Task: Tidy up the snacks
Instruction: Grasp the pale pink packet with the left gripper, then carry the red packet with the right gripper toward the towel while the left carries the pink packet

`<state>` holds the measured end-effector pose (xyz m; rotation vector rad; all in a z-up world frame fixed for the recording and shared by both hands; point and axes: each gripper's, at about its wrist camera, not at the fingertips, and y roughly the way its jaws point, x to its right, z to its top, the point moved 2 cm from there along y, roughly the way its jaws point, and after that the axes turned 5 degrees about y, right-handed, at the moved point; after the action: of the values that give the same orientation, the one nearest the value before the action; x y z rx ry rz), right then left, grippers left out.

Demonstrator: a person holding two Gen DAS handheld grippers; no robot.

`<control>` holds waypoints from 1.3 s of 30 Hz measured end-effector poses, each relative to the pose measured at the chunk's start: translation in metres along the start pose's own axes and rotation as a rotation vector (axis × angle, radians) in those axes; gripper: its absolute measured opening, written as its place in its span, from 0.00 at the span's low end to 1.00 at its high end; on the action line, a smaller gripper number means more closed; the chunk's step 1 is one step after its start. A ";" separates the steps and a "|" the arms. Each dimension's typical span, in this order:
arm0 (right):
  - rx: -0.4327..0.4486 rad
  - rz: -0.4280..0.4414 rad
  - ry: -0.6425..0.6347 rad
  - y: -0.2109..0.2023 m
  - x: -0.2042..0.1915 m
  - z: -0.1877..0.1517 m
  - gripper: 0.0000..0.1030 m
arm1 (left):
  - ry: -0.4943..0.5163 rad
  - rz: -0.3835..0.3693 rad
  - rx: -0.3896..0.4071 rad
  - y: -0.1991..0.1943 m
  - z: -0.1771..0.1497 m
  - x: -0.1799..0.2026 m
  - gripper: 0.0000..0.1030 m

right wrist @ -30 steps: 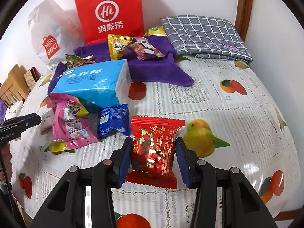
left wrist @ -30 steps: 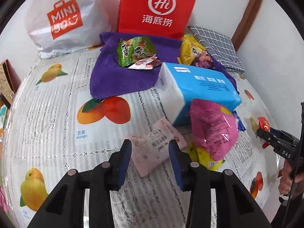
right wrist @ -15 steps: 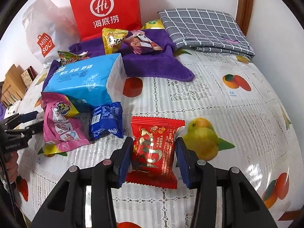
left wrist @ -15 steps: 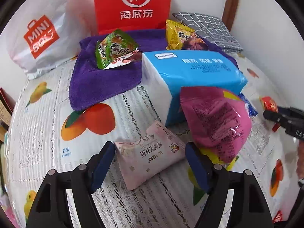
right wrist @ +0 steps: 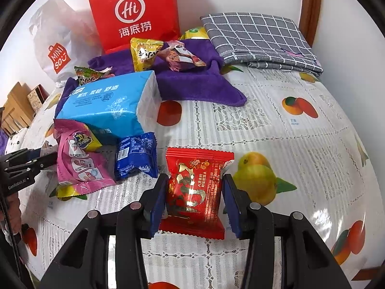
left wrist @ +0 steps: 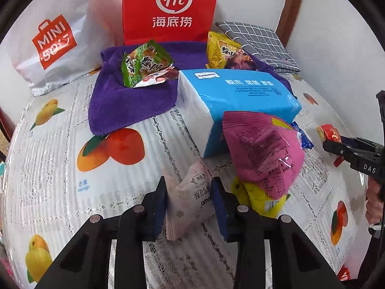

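Observation:
My left gripper (left wrist: 190, 193) is shut on a pale pink snack packet (left wrist: 190, 202), which is crumpled between the pads just above the tablecloth. My right gripper (right wrist: 195, 192) is shut on a red snack packet (right wrist: 195, 190). A pink snack bag (left wrist: 262, 154) leans on a blue tissue pack (left wrist: 238, 98) just right of the left gripper. A small blue packet (right wrist: 136, 156) lies left of the red one. Green (left wrist: 142, 63) and yellow (left wrist: 220, 53) snack packets lie on a purple cloth (left wrist: 125, 103) at the back.
A red paper bag (left wrist: 168, 9) and a white Miniso bag (left wrist: 50, 41) stand against the back wall. A grey checked cloth (right wrist: 259, 38) lies folded at the back right. The fruit-print tablecloth (right wrist: 300, 149) covers the table. The right gripper also shows in the left wrist view (left wrist: 356, 151).
My left gripper opened wide around the pale pink packet, then closed on it and squeezed it upright. The right gripper kept its hold on the red packet and barely moved.

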<state>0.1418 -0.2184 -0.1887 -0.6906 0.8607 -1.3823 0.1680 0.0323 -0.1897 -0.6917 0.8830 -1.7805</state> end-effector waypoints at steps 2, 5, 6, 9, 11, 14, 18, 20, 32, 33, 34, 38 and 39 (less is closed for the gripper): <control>0.003 0.004 -0.002 -0.002 -0.001 0.000 0.44 | -0.004 -0.003 0.010 -0.006 0.000 0.001 0.30; 0.016 0.010 -0.009 -0.008 -0.004 0.003 0.44 | -0.008 0.003 0.027 -0.017 0.002 0.001 0.27; 0.023 0.013 -0.012 -0.011 -0.005 0.004 0.44 | -0.011 0.006 0.032 -0.020 0.003 0.001 0.27; 0.040 0.019 -0.019 -0.018 -0.009 0.008 0.44 | -0.025 0.007 0.046 -0.029 0.006 0.001 0.27; 0.051 0.024 -0.024 -0.023 -0.012 0.012 0.44 | -0.032 0.012 0.058 -0.036 0.009 0.000 0.27; 0.070 0.029 -0.035 -0.030 -0.016 0.018 0.44 | -0.052 0.019 0.070 -0.046 0.015 -0.001 0.27; 0.093 0.034 -0.042 -0.039 -0.019 0.027 0.44 | -0.078 0.014 0.083 -0.055 0.023 -0.003 0.27; 0.104 0.038 -0.045 -0.043 -0.021 0.032 0.44 | -0.085 0.020 0.091 -0.059 0.028 -0.003 0.26; 0.165 0.053 -0.066 -0.058 -0.030 0.068 0.44 | -0.106 0.041 0.127 -0.072 0.057 -0.004 0.26; 0.170 0.055 -0.067 -0.059 -0.030 0.071 0.44 | -0.106 0.043 0.131 -0.073 0.060 -0.004 0.26; 0.174 0.057 -0.069 -0.060 -0.031 0.075 0.44 | -0.107 0.044 0.134 -0.074 0.063 -0.004 0.26; 0.189 0.065 -0.070 -0.060 -0.033 0.089 0.44 | -0.112 0.048 0.144 -0.075 0.076 -0.006 0.26; 0.193 0.066 -0.070 -0.061 -0.033 0.093 0.44 | -0.111 0.050 0.146 -0.076 0.078 -0.007 0.26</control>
<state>0.1878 -0.1971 -0.0846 -0.5546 0.6787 -1.3537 0.1922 0.0369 -0.0835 -0.6612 0.6832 -1.7251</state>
